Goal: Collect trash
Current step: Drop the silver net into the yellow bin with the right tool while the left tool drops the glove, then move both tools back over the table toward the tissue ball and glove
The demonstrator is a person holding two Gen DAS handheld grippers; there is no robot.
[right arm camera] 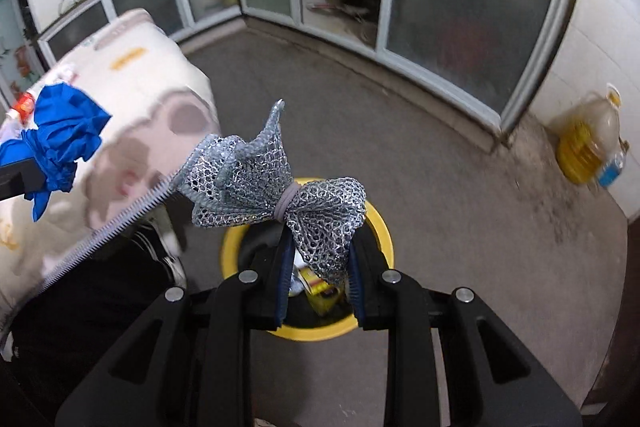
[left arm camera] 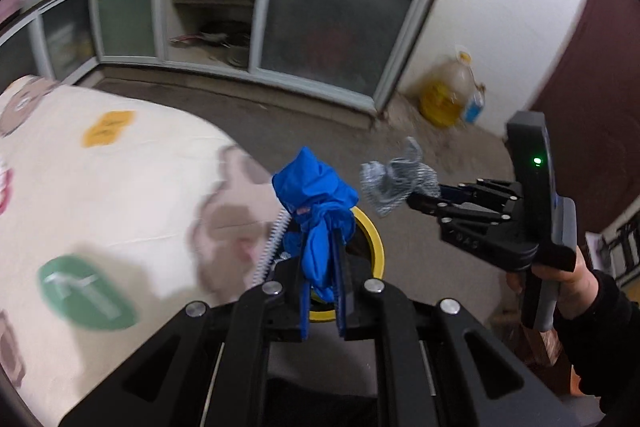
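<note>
Our left hand-held gripper (left arm camera: 322, 259) is matte black, with blue strips lining its two fingers (left arm camera: 340, 283). Four round silver screws (left arm camera: 374, 285) cap its linkage arms, which have triangular cutouts. A white coiled cable (left arm camera: 272, 247) runs off at ten o'clock. Our right hand-held gripper (right arm camera: 318, 263) is built the same: black links, silver screws, blue liners. Seen from the left wrist, its grey handle (left arm camera: 540, 291) carries a green light (left arm camera: 537, 161). We wear a black sleeve (left arm camera: 604, 323).
</note>
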